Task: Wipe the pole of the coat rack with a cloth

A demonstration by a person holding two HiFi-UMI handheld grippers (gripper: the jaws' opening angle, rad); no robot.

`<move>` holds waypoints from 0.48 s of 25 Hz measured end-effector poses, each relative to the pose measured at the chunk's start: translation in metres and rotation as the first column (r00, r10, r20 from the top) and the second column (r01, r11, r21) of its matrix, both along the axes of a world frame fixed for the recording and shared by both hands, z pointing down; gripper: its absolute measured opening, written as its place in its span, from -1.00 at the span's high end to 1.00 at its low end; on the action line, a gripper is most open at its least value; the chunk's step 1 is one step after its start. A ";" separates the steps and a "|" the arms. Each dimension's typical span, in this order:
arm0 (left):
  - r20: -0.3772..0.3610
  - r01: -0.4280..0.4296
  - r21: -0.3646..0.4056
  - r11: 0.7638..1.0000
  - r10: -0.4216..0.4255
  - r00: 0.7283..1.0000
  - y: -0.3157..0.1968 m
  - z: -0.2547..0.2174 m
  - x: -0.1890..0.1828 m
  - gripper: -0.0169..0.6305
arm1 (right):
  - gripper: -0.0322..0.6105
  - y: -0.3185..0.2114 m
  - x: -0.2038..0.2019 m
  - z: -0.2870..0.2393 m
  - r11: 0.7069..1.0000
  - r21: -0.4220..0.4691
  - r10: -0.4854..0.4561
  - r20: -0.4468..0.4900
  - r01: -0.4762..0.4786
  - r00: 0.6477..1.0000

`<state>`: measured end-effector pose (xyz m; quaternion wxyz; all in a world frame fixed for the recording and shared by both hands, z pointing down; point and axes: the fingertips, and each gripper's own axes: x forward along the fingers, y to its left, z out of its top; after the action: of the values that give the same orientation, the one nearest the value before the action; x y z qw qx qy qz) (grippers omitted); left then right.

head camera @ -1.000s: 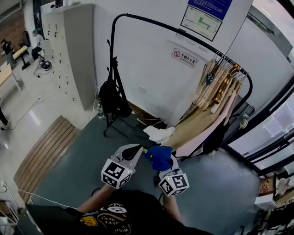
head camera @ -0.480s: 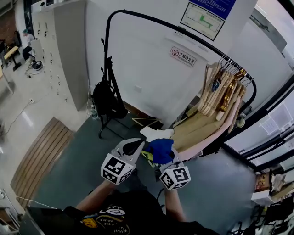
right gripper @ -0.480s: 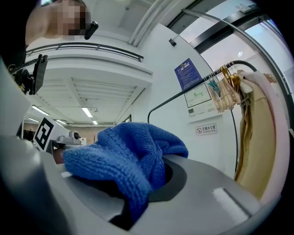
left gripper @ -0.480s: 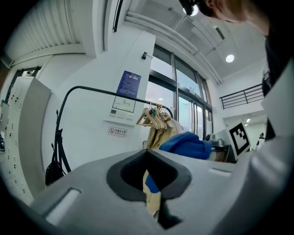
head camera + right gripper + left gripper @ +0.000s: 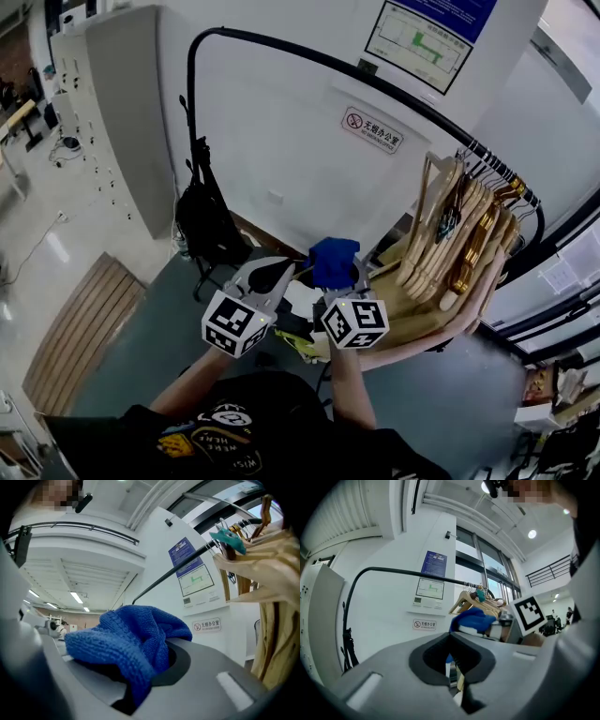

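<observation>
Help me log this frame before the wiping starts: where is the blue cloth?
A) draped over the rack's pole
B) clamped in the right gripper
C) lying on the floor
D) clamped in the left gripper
B: the right gripper view shows the blue cloth bunched between the jaws of the right gripper, while the left gripper is shut with nothing in it.

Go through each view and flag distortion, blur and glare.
Head view: sharp, but fisheye bows straight lines. Left gripper view: dark round vignette, left gripper close and soft. Right gripper view: blue cloth crisp, hangers at the edge stretched.
</observation>
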<state>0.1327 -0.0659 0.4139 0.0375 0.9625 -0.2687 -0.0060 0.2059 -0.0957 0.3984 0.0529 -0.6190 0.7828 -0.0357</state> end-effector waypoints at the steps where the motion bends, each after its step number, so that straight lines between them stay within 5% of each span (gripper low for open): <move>1: -0.005 -0.001 0.010 1.000 0.001 1.000 -0.012 -0.003 0.009 0.94 | 0.83 -0.020 0.004 -0.013 1.000 0.026 0.002 0.001 -0.002 1.000; 5: 0.012 -0.012 0.042 0.999 0.011 1.000 -0.049 -0.008 0.035 0.94 | 0.82 -0.089 0.023 -0.076 0.991 0.130 0.024 -0.033 -0.020 0.999; 12: 0.020 -0.019 0.078 0.997 0.017 1.000 -0.116 -0.033 0.024 0.94 | 0.82 -0.135 0.095 -0.169 0.934 0.273 0.237 0.014 -0.232 0.971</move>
<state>0.1571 -0.1821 0.3808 -0.0027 0.9656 -0.2599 -0.0070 0.3006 -0.2302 0.2293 0.1338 -0.6952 0.7012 0.0848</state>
